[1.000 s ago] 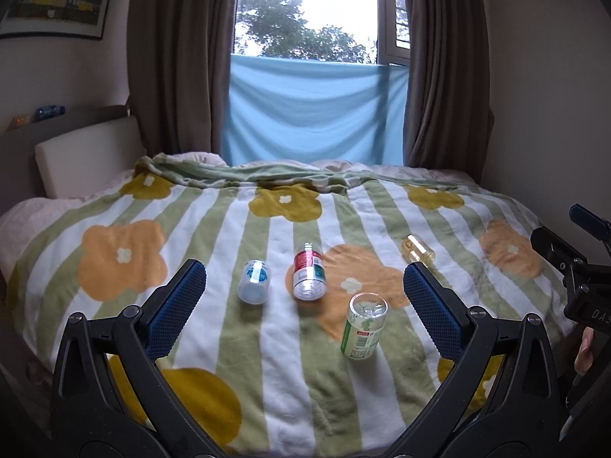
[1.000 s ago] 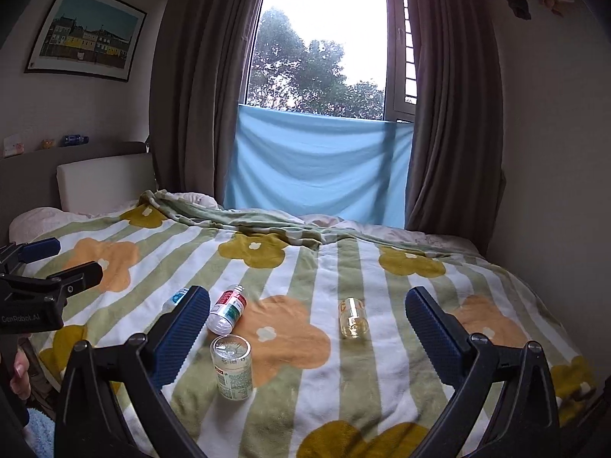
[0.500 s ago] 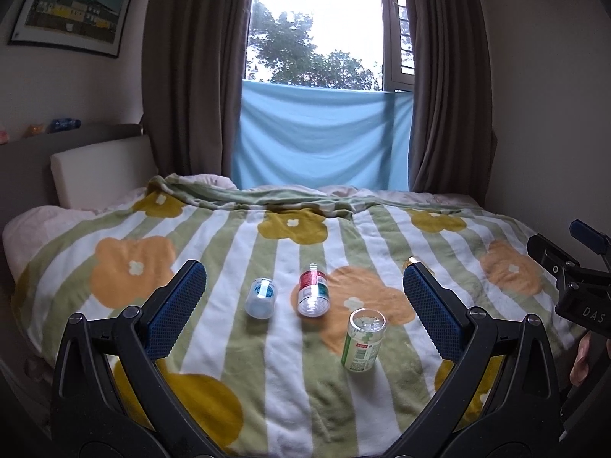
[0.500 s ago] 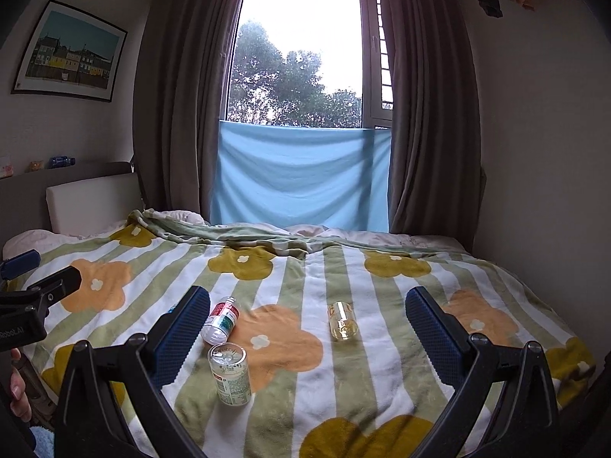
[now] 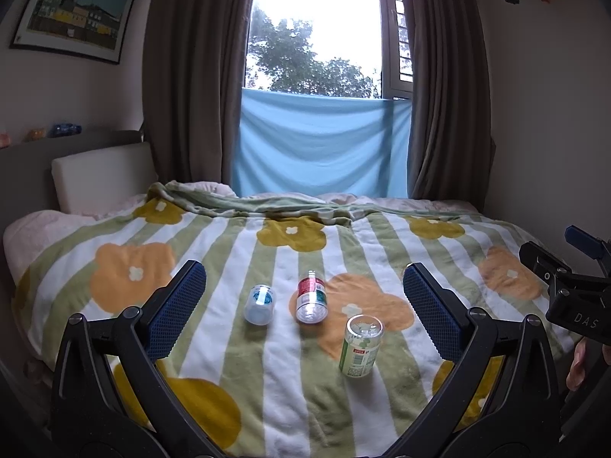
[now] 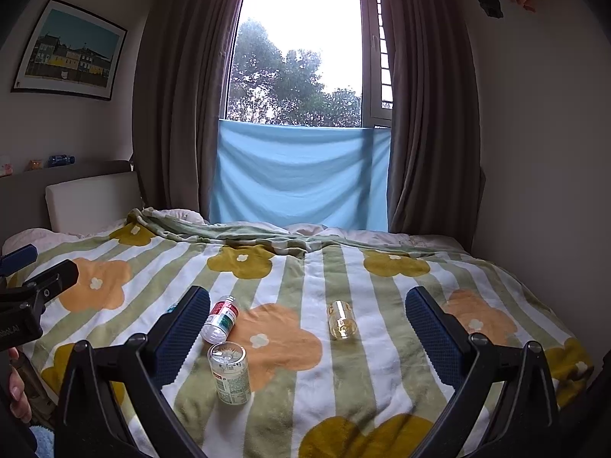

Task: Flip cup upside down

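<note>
Several small cups rest on the flowered blanket [image 5: 267, 393]. A green-label clear cup [image 5: 361, 345] stands upright, mouth up; it also shows in the right wrist view [image 6: 229, 372]. A red-and-green cup [image 5: 311, 297] and a blue-label cup [image 5: 260, 304] lie on their sides. A clear yellowish cup [image 6: 341, 320] lies on its side, seen only in the right wrist view. My left gripper [image 5: 303, 316] is open and empty, held back above the cups. My right gripper [image 6: 307, 328] is open and empty, also held back.
The bed [image 6: 496, 305] fills the room up to the right wall. A headboard and pillow [image 5: 99, 179] stand at the left. A window with brown curtains and a blue cloth [image 5: 320, 145] is behind. The right gripper's body [image 5: 565, 286] shows at the right edge.
Both grippers have tilted up and drawn back a little, so the cups sit lower and smaller in view. The cups have not moved. Both grippers stay open.
</note>
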Tool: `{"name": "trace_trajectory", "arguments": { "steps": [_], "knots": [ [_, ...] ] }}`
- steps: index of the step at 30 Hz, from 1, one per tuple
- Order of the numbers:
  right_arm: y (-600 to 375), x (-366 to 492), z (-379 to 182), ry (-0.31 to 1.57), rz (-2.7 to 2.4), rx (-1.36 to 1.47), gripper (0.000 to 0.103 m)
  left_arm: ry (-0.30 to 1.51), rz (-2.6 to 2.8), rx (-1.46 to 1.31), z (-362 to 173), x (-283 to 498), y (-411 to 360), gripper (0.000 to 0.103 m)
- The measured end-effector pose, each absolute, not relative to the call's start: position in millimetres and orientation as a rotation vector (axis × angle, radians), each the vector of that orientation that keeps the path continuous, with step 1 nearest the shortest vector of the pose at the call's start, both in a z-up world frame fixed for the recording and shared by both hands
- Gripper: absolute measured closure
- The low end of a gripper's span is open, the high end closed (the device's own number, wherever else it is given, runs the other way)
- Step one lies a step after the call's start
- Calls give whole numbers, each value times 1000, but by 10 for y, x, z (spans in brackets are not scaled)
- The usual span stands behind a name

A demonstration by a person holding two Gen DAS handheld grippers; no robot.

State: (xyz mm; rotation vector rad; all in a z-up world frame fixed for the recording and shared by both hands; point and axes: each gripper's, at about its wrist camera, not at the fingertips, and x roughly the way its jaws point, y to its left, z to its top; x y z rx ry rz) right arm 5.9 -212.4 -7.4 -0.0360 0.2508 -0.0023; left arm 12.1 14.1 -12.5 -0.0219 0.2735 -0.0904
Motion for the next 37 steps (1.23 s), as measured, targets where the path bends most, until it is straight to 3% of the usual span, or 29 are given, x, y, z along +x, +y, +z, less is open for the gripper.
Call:
{"name": "trace_trajectory", "arguments": {
  "steps": [37],
  "knots": [
    [-2162, 44, -104, 254, -2, -24, 1, 223, -96, -18, -70, 19, 36, 0]
  ]
}}
